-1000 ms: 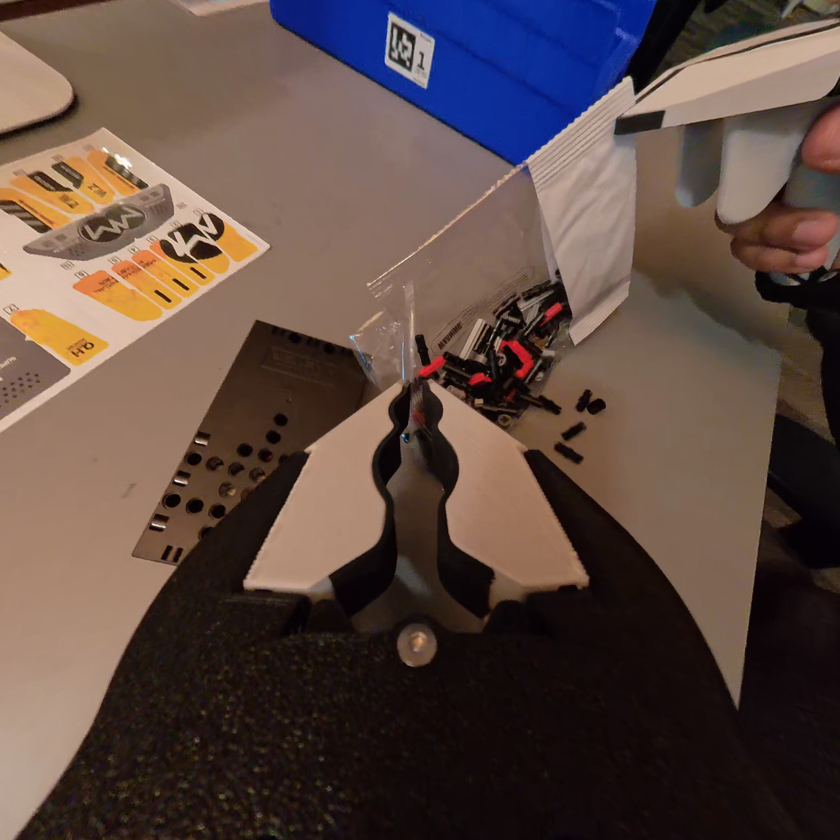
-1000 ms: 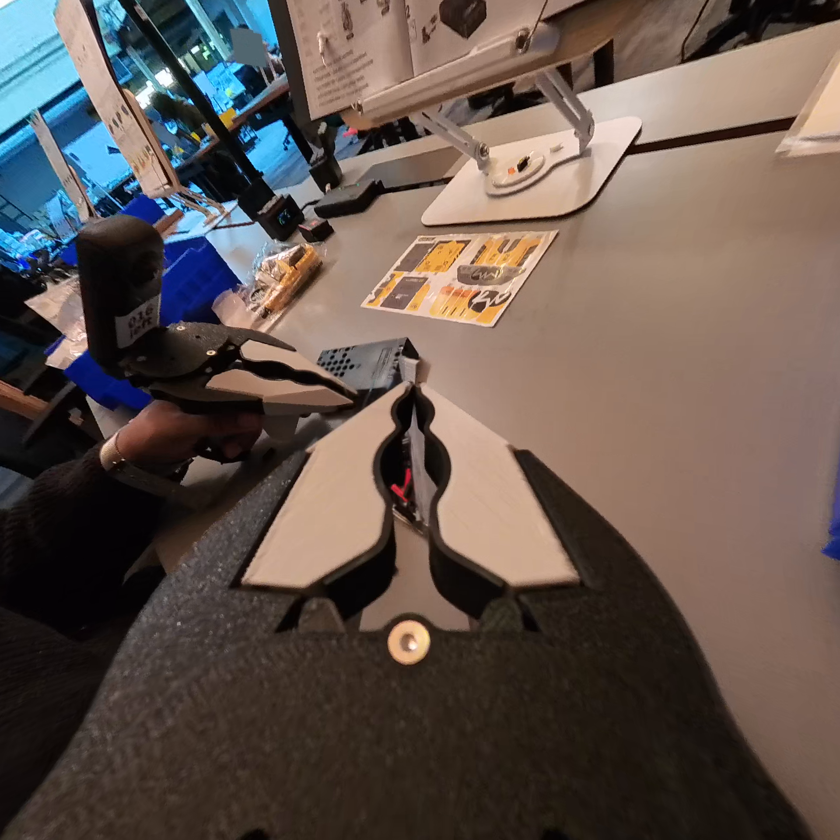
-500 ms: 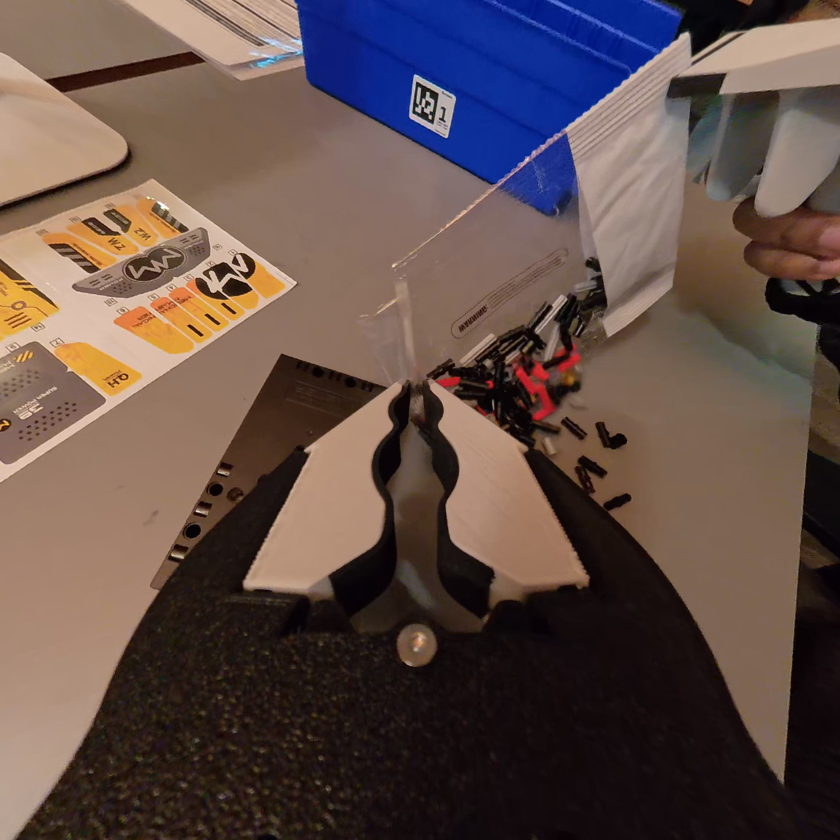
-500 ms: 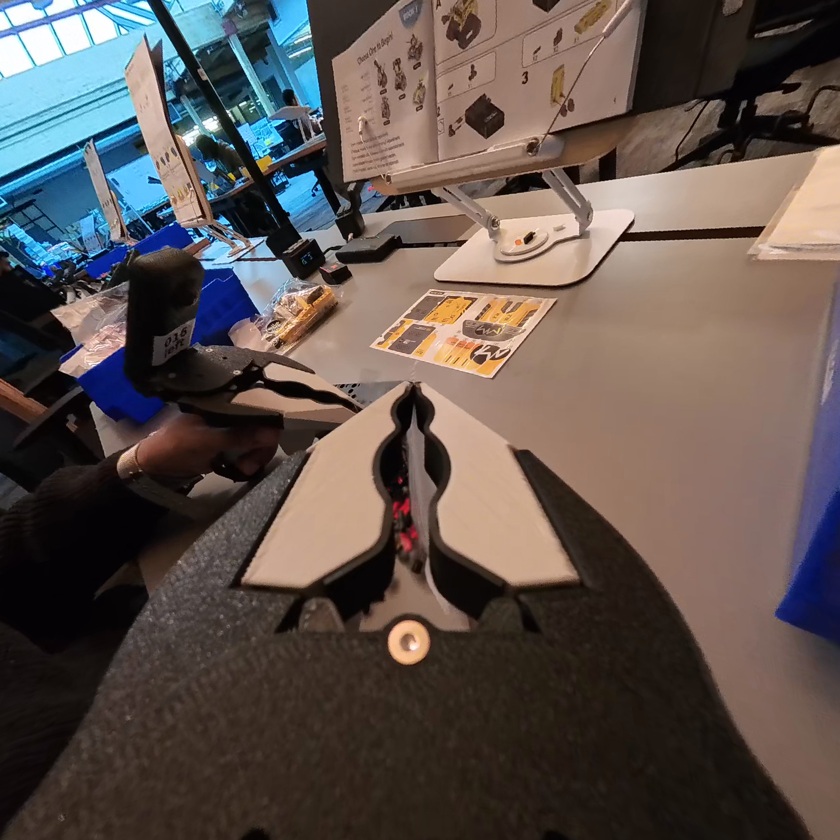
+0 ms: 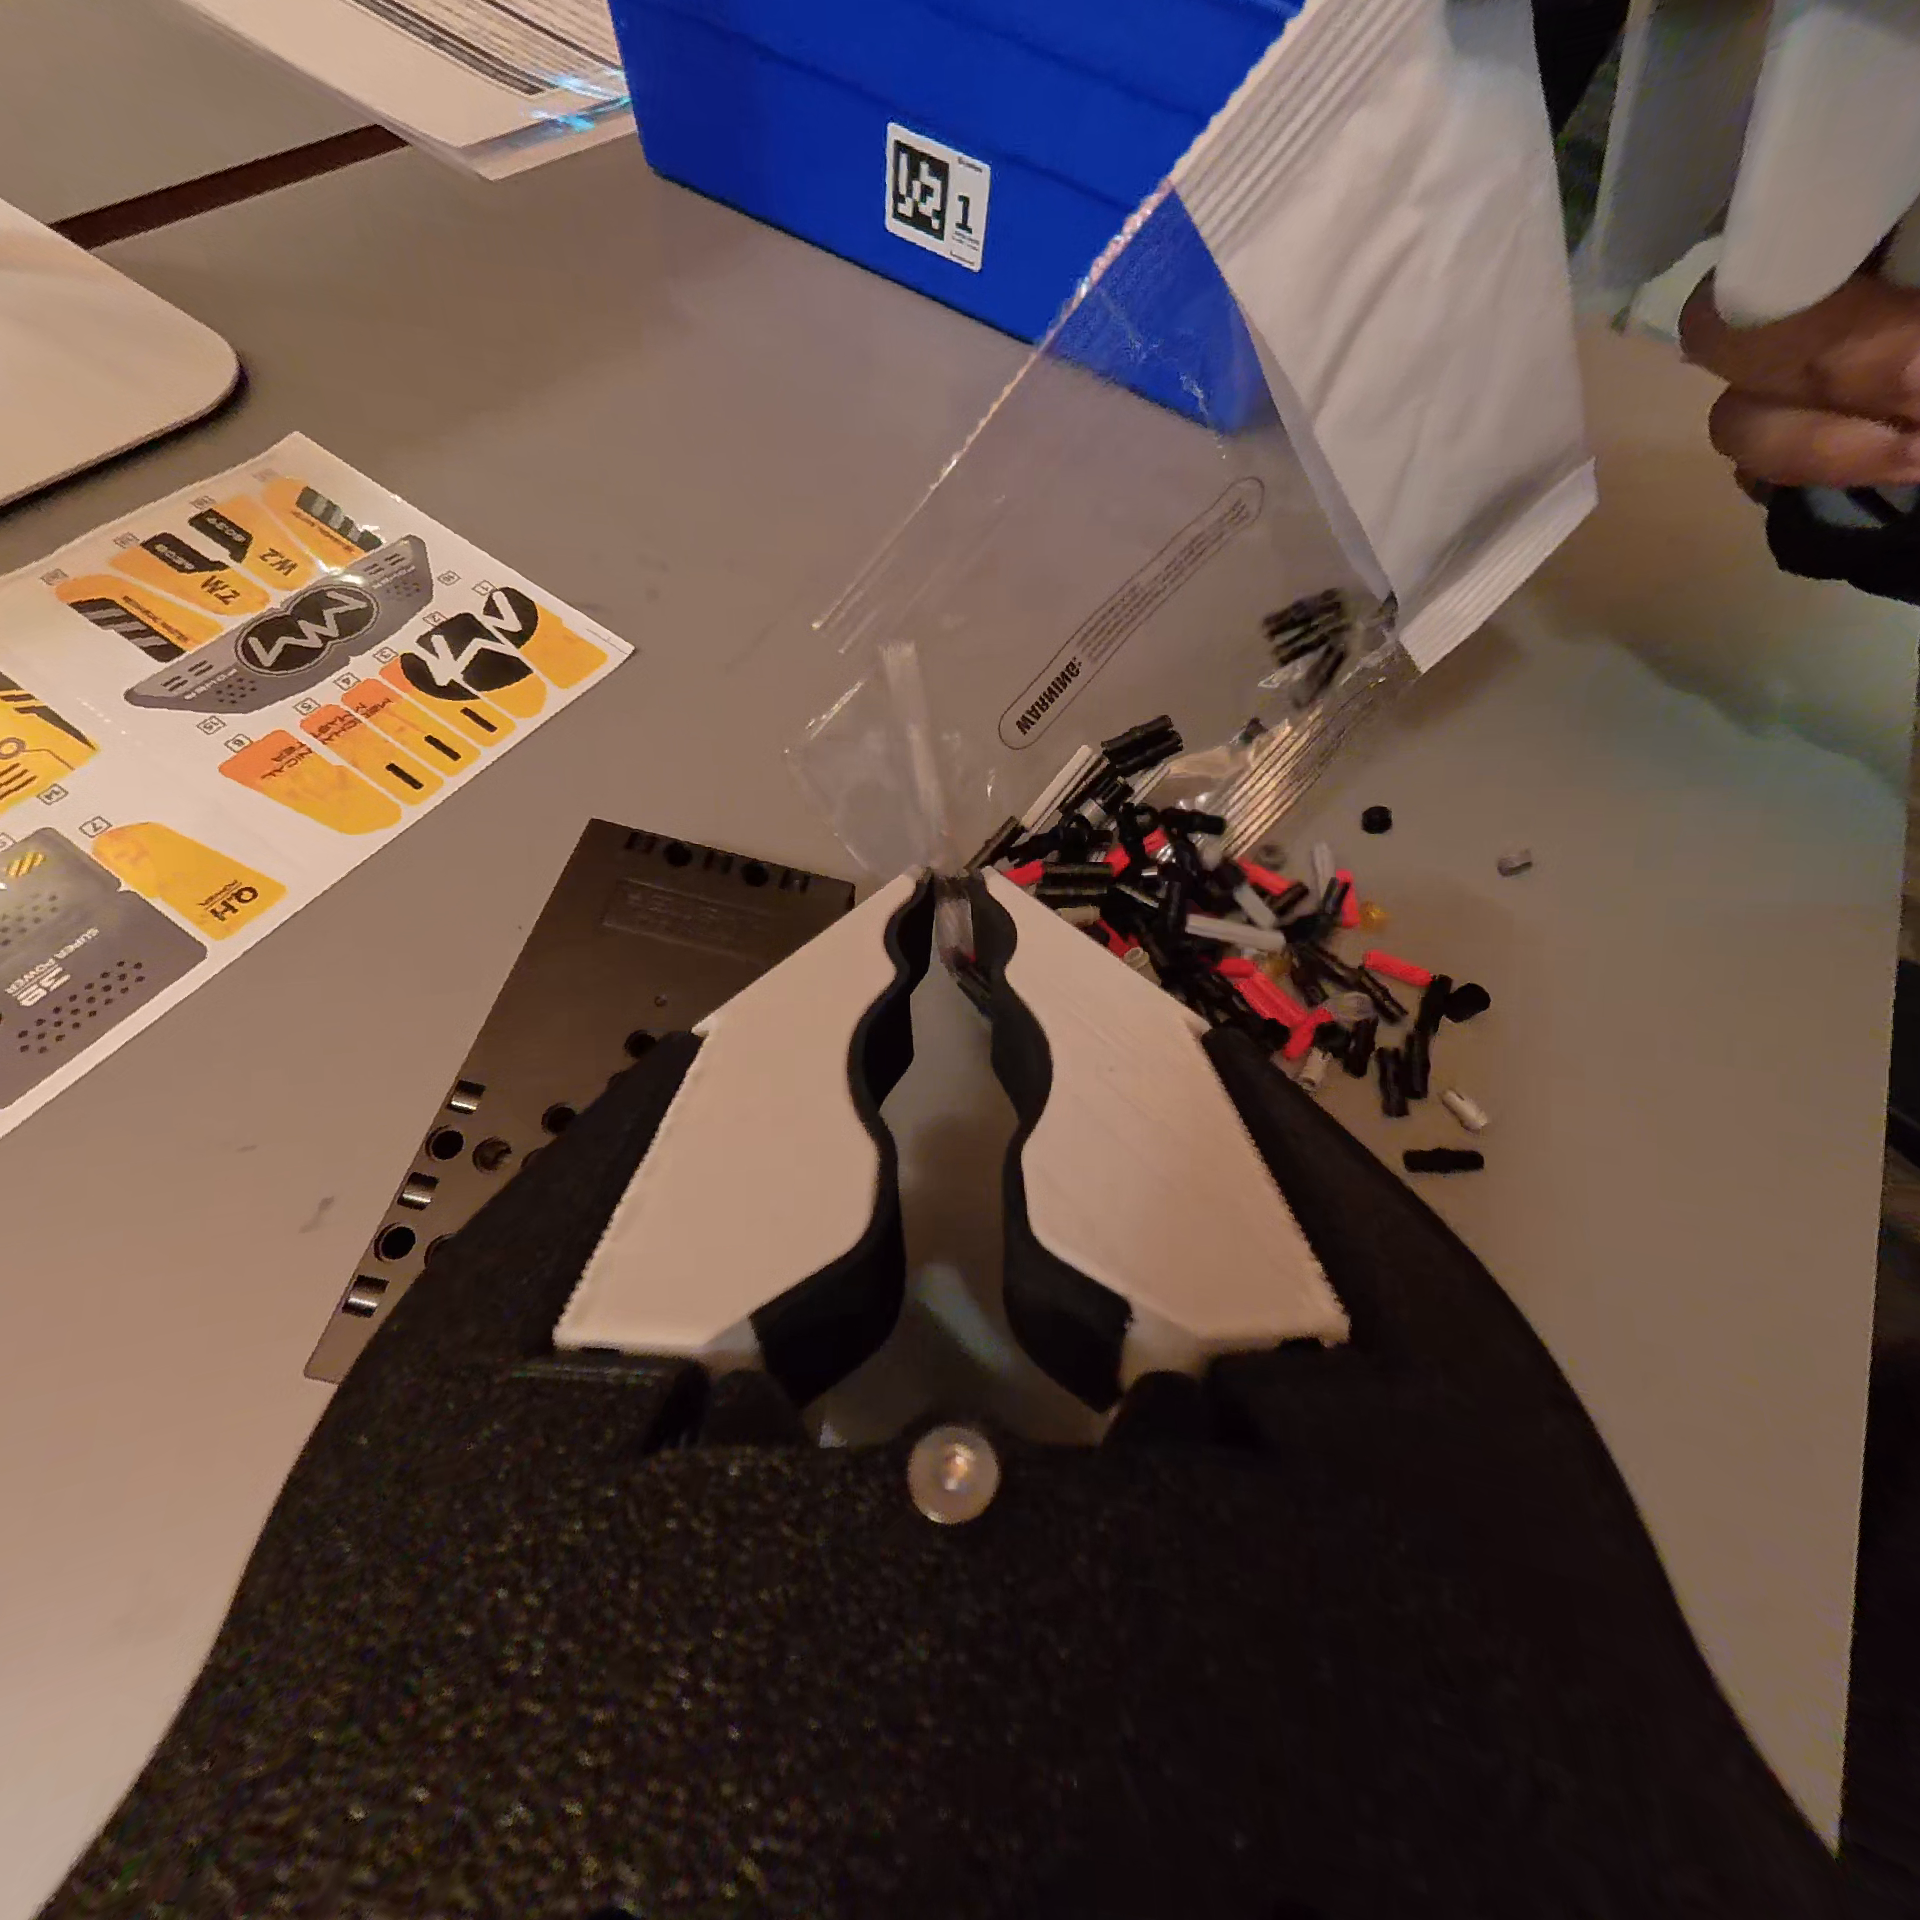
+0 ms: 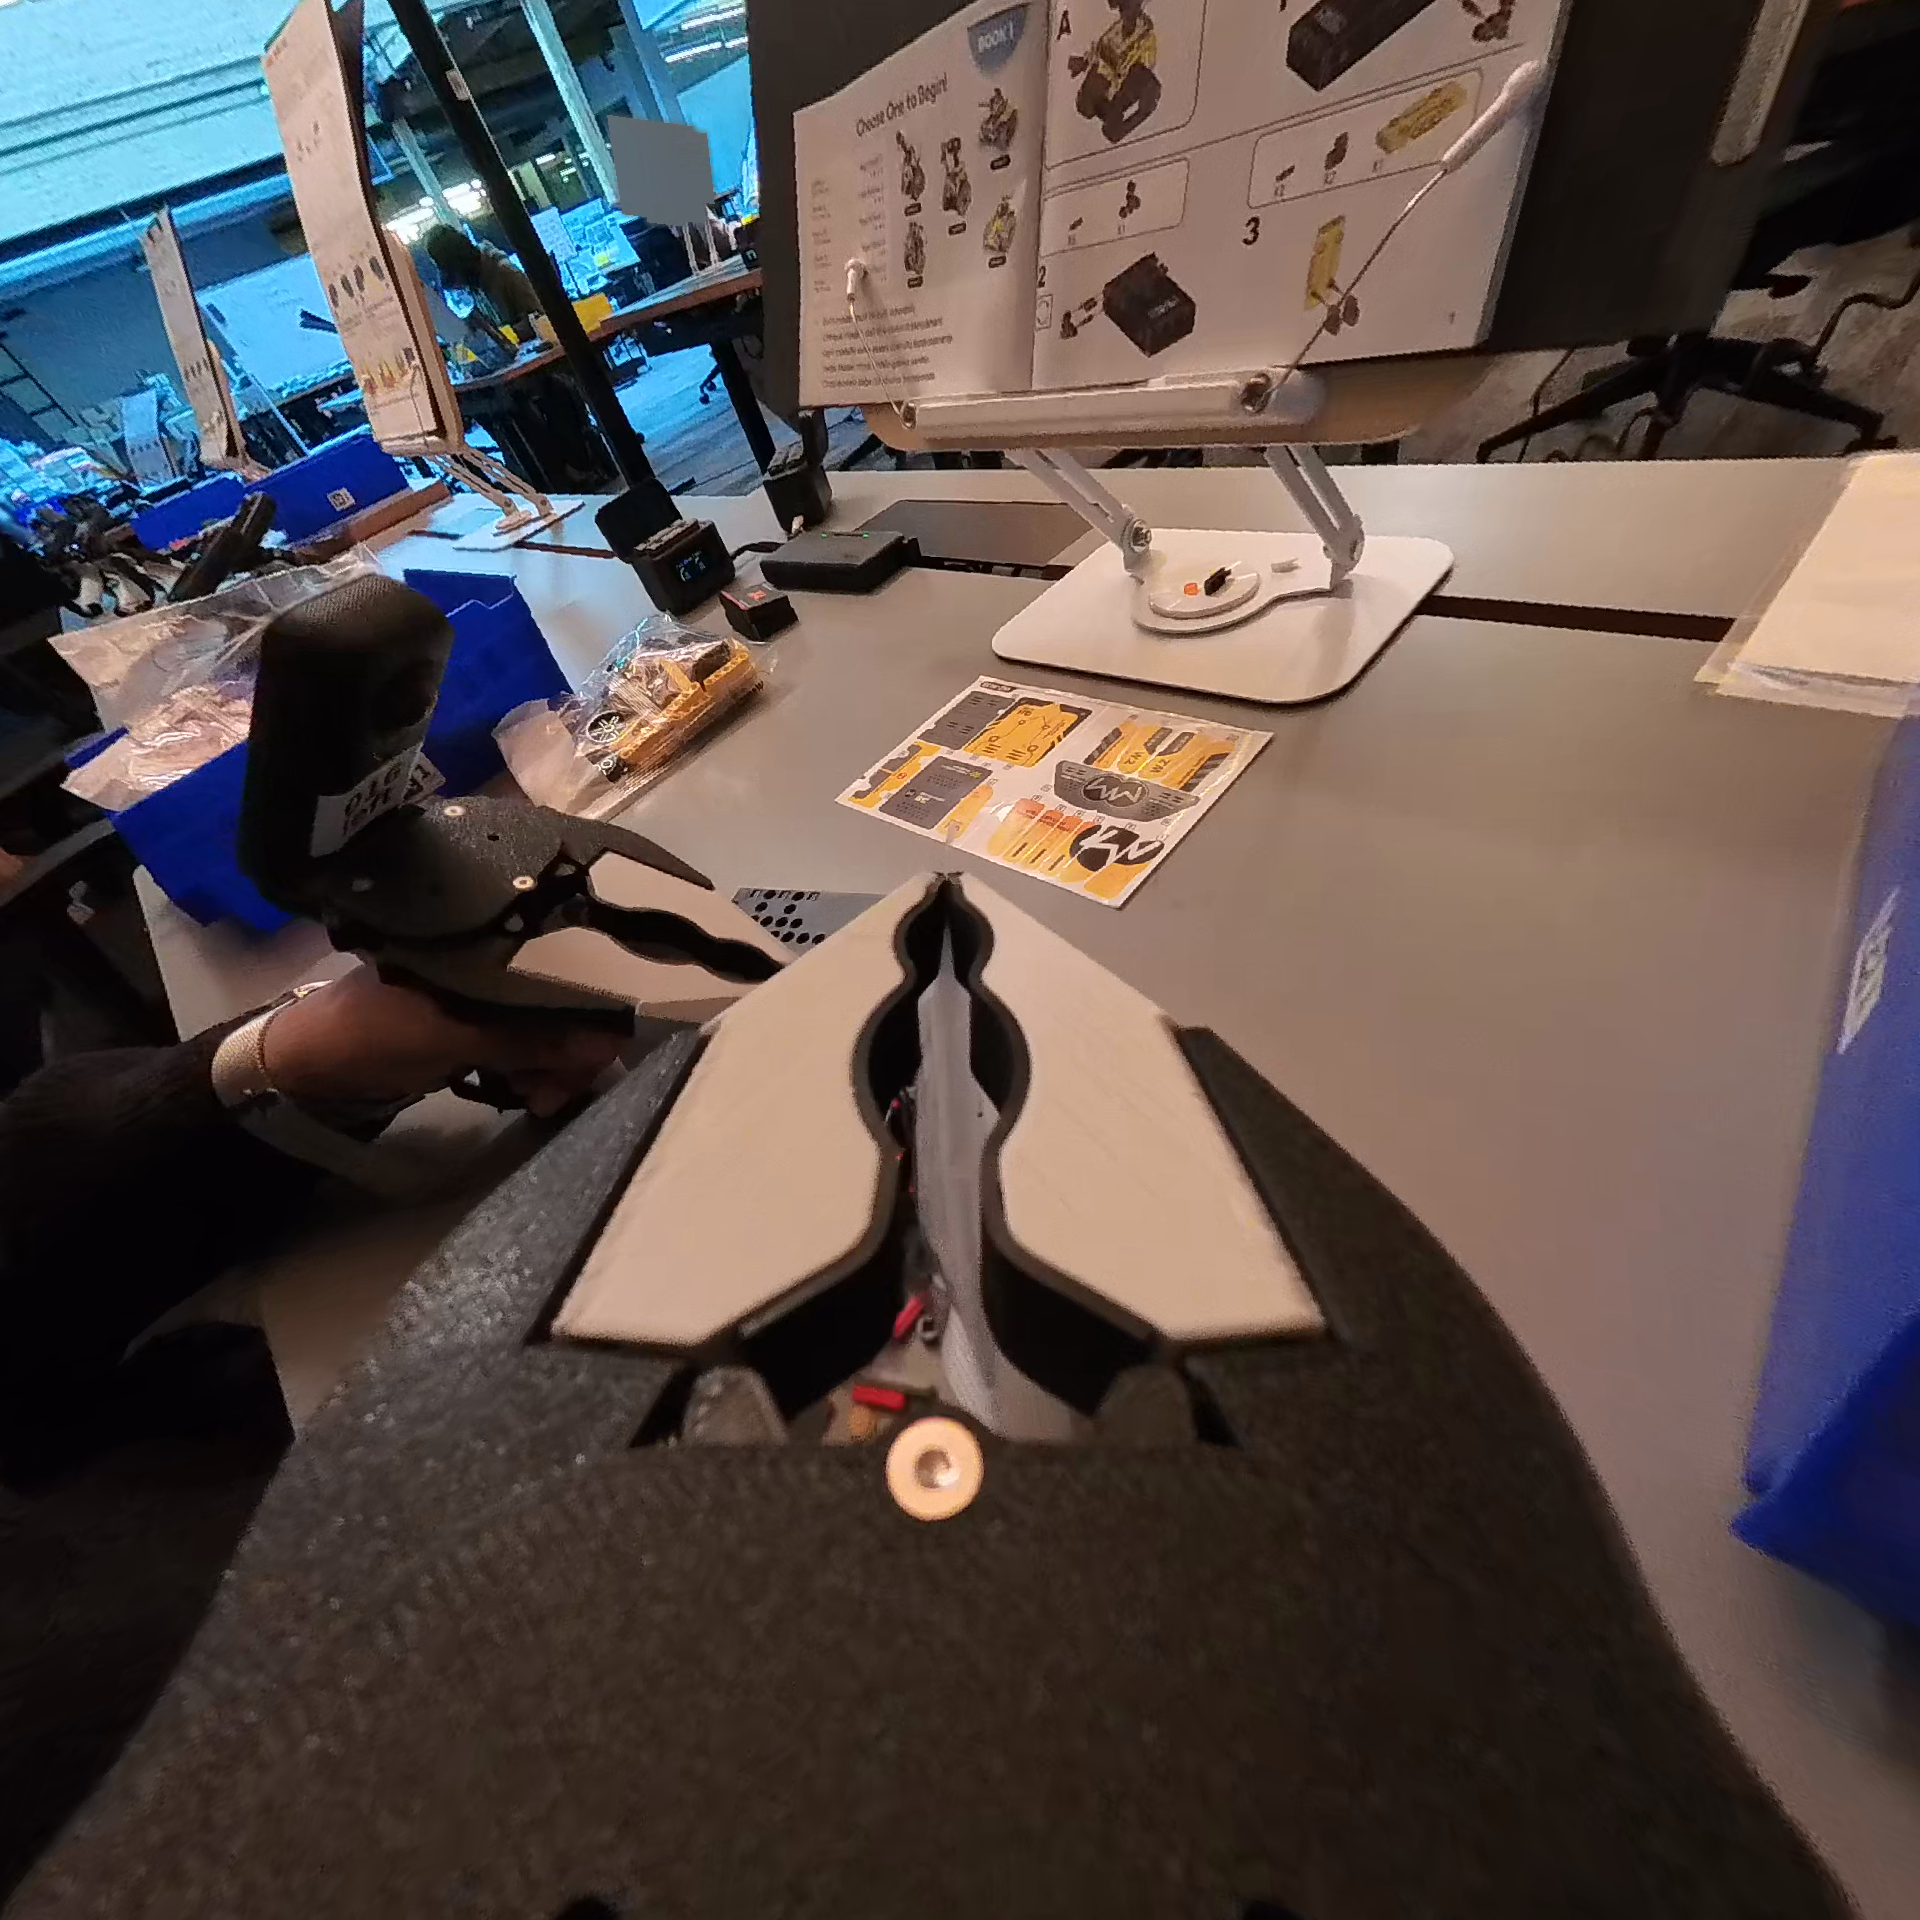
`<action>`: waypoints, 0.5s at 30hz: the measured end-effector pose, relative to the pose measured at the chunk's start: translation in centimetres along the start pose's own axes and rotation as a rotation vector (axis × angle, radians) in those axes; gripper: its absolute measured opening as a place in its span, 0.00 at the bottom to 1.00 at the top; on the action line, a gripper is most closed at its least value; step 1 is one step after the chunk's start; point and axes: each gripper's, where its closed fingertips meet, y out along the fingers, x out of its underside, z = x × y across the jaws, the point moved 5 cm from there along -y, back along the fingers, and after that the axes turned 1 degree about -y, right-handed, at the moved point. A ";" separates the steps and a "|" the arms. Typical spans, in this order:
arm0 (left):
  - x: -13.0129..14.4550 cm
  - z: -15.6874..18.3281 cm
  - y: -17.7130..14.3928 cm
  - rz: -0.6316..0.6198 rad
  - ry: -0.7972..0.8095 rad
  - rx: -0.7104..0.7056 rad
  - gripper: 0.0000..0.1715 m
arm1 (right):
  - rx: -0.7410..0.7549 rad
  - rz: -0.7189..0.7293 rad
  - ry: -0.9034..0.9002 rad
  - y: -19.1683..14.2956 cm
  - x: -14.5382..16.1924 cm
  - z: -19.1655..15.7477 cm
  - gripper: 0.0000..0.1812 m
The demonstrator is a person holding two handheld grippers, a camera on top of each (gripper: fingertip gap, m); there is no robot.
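A clear plastic bag (image 5: 1122, 582) with a white panel is stretched between my two grippers, mouth down. My left gripper (image 5: 951, 883) is shut on its lower corner, just above the grey table. My right gripper (image 6: 945, 888) is shut on the bag's white edge (image 6: 951, 1122) and holds it high; a person's hand on it shows at the right of the left wrist view (image 5: 1808, 374). Small black, red and white pins (image 5: 1226, 935) lie in a pile on the table under the bag. A few pins (image 5: 1309, 634) are still inside it.
A dark perforated plate (image 5: 582, 1049) lies under my left gripper. A yellow sticker sheet (image 5: 260, 707) lies at the left, a blue bin (image 5: 935, 135) behind the bag. In the right wrist view a booklet stand (image 6: 1226, 613) and a bag of yellow parts (image 6: 665, 696) sit farther back. The grippers' ends are close to 15 cm from one another.
My right gripper has lifted its end of the bag higher. Most pins have slid out of the bag and spread into a pile on the table.
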 end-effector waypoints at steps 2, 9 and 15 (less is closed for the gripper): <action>0.0 0.1 0.0 0.000 0.007 -0.003 0.04 | -0.001 -0.001 -0.011 0.2 -0.3 -0.1 0.00; -0.1 -0.1 0.0 0.006 0.001 -0.005 0.04 | 0.009 0.003 -0.069 0.4 -1.3 -0.6 0.00; 0.1 -0.1 0.2 -0.013 0.008 -0.020 0.04 | 0.047 -0.015 -0.081 0.6 -1.9 -0.5 0.00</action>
